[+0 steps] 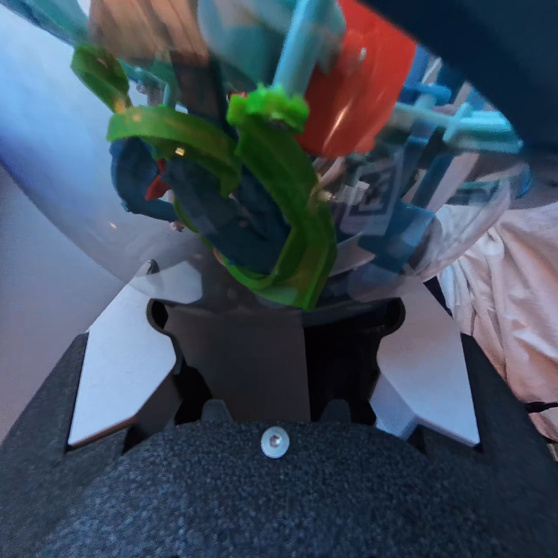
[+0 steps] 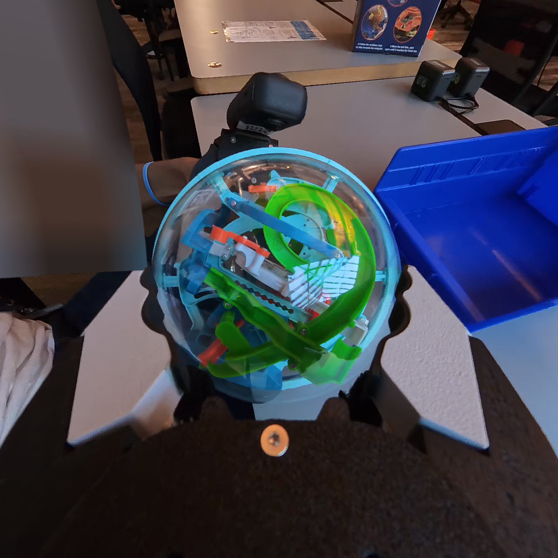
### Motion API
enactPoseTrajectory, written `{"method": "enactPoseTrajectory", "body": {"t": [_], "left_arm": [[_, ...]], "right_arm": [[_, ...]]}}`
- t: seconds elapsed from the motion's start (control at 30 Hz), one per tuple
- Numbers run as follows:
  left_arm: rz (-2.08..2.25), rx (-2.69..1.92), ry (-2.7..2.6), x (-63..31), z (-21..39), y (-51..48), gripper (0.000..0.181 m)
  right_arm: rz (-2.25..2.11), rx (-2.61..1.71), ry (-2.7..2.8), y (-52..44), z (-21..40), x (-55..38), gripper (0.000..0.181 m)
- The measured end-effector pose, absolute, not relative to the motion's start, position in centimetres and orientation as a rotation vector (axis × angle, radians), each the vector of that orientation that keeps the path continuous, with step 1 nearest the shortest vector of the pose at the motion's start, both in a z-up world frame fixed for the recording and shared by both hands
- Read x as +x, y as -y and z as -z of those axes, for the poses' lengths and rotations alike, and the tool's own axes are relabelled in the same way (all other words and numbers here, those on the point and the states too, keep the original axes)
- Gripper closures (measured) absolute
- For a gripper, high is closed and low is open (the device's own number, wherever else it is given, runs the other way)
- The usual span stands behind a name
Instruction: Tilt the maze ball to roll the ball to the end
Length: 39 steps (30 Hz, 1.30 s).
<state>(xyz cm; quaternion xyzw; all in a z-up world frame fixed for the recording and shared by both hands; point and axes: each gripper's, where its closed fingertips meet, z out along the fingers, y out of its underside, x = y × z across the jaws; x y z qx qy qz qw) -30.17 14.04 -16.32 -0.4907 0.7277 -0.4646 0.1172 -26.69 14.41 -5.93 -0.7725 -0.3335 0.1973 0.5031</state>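
Note:
The maze ball [image 2: 271, 271] is a clear sphere with a light-blue rim and green, blue and orange tracks inside. My right gripper [image 2: 274, 302] is shut on it, one finger on each side, and holds it above the table. In the left wrist view the maze ball [image 1: 271, 181] is blurred and fills the upper frame, its lower part seated between the wide-set fingers of my left gripper [image 1: 276, 311]. The left gripper's body and camera [image 2: 268, 99] show behind the ball on its far side. I cannot make out the small ball inside the maze.
A blue bin [image 2: 471, 241] stands open just right of the ball on the grey table [image 2: 362, 120]. Two small black cameras [image 2: 450, 78], a printed box [image 2: 392, 27] and a paper sheet [image 2: 271, 30] lie farther back. White cloth [image 2: 21, 362] is at the left.

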Motion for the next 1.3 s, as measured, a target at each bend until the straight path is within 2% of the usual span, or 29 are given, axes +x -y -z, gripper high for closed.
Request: {"method": "enactPoseTrajectory", "body": {"t": [1.3], "left_arm": [[1.256, -1.393, -2.012, -29.7, 15.7, -16.1, 0.037]], "right_arm": [[-0.413, -1.836, 0.894, -15.1, 6.4, -26.1, 0.031]]}}
